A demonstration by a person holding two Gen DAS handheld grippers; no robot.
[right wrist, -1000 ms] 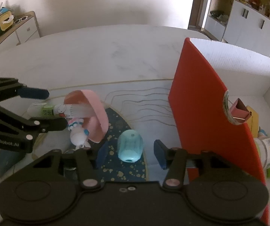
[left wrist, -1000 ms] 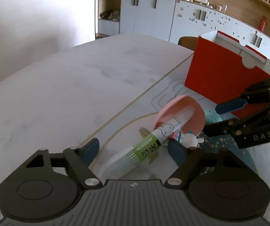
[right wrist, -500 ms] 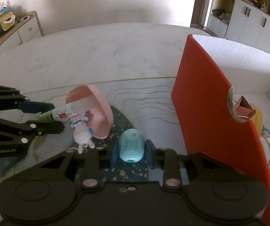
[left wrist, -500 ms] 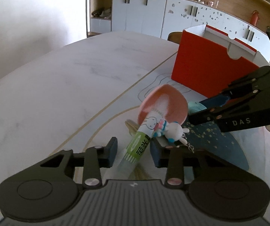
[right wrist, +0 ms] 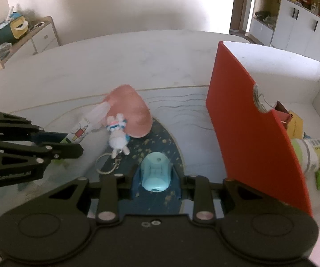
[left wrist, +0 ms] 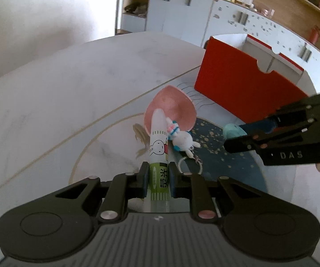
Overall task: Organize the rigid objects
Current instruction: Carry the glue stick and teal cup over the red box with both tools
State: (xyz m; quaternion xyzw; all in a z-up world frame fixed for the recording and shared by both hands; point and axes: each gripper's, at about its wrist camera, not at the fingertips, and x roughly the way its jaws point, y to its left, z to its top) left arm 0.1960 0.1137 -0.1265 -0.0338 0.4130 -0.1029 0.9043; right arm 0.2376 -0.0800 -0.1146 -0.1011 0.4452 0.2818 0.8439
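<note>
Both grippers are clamping now: left gripper [left wrist: 157, 174] squeezing the glue stick [left wrist: 158, 149] ahead of it, right gripper [right wrist: 155, 175] pinching the blue sharpener [right wrist: 155, 172]; lifting toward the red box [right wrist: 249, 138] looks next.

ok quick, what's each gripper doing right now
left gripper: shut on the glue stick.
right gripper: shut on the light blue pencil sharpener.

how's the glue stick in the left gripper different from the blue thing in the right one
The white glue stick with a green label is long and slim, reaching far past the left gripper. The pale blue rounded plastic piece is short and squat, sitting between the right gripper's fingers. Both are clamped.
</note>
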